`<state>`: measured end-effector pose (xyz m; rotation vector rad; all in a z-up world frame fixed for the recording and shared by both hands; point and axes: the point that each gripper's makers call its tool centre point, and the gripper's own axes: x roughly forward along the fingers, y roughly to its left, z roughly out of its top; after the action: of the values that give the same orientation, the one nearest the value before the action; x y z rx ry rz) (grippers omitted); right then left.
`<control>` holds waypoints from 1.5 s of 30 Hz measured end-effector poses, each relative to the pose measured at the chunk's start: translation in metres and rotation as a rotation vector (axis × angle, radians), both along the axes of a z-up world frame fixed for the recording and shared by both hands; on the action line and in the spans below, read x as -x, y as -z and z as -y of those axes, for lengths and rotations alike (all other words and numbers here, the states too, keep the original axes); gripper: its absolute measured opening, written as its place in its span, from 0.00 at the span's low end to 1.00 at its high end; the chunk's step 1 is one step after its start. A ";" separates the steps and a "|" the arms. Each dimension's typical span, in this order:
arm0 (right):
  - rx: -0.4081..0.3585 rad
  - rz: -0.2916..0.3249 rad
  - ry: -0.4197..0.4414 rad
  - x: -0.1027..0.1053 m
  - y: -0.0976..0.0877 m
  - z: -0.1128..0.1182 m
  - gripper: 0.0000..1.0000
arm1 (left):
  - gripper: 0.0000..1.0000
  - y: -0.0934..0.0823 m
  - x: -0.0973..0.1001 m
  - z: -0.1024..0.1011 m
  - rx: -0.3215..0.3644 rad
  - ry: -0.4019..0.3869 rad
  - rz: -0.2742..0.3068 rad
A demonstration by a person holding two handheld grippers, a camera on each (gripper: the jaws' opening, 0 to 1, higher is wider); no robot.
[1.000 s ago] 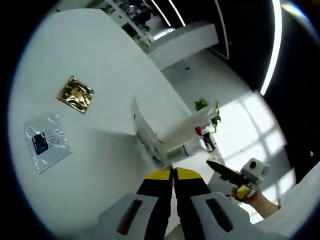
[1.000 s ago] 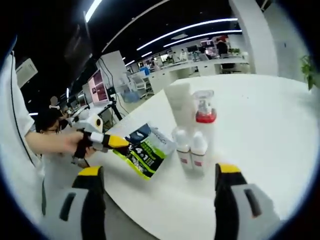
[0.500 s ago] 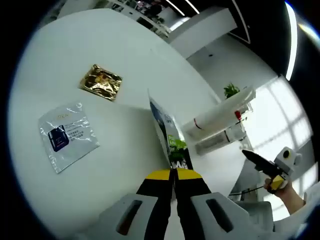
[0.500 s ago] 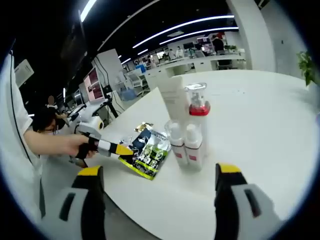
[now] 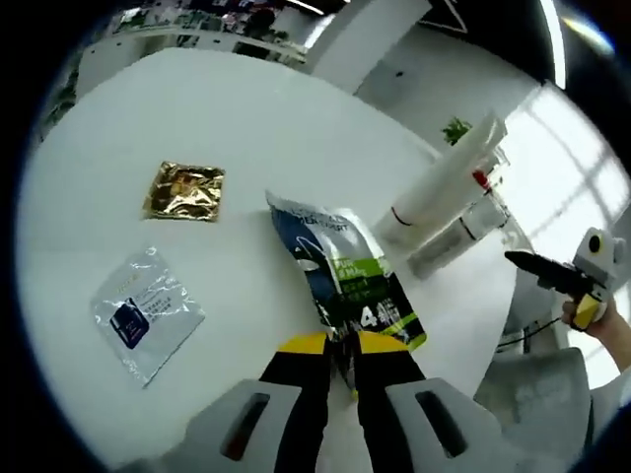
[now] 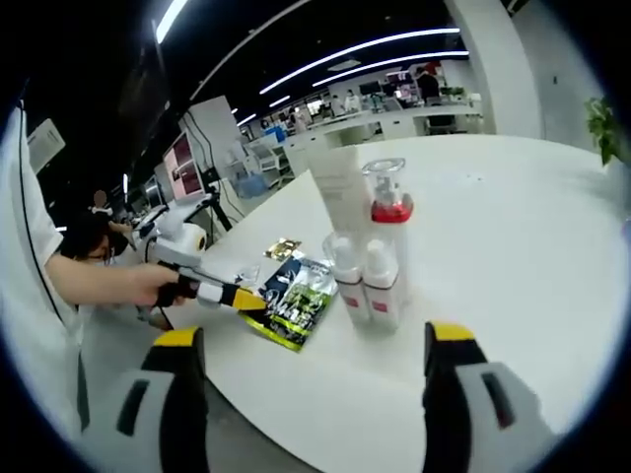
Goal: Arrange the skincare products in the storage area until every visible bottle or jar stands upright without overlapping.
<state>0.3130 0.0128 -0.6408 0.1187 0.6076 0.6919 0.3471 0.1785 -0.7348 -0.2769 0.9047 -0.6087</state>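
Observation:
My left gripper is shut on the near edge of a blue and green sachet, which lies nearly flat, low over the white table. In the right gripper view the same left gripper holds the sachet beside the bottle group. A white tube, a clear pump bottle with a red collar and two small white bottles stand upright together. My right gripper hangs open in front of them, holding nothing.
A gold sachet and a clear sachet with a blue label lie flat on the table left of the held sachet. The table's curved edge runs close below my right gripper. A person's hand holds the left gripper.
The left gripper has swung the blue and green sachet from standing on edge down to nearly flat and drawn it away from the bottles. The right gripper stays open and still.

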 end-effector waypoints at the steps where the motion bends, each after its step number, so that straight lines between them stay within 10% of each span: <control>1: -0.001 0.001 0.000 0.000 0.000 0.000 0.92 | 0.10 0.000 0.002 -0.001 -0.044 0.038 0.021; 13: -0.001 0.000 0.003 0.002 0.000 0.001 0.92 | 0.41 -0.020 -0.009 0.020 -0.338 0.396 0.316; 24: 0.013 0.009 0.023 0.001 -0.001 0.010 0.93 | 0.49 0.011 -0.017 0.027 -0.368 0.461 0.257; 45: 0.028 0.007 0.018 0.002 0.000 0.010 0.92 | 0.49 0.007 -0.022 0.034 -0.362 0.471 0.284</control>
<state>0.3109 0.0030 -0.6404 0.0960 0.6084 0.6659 0.3687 0.1450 -0.7423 0.3533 0.7877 -0.8755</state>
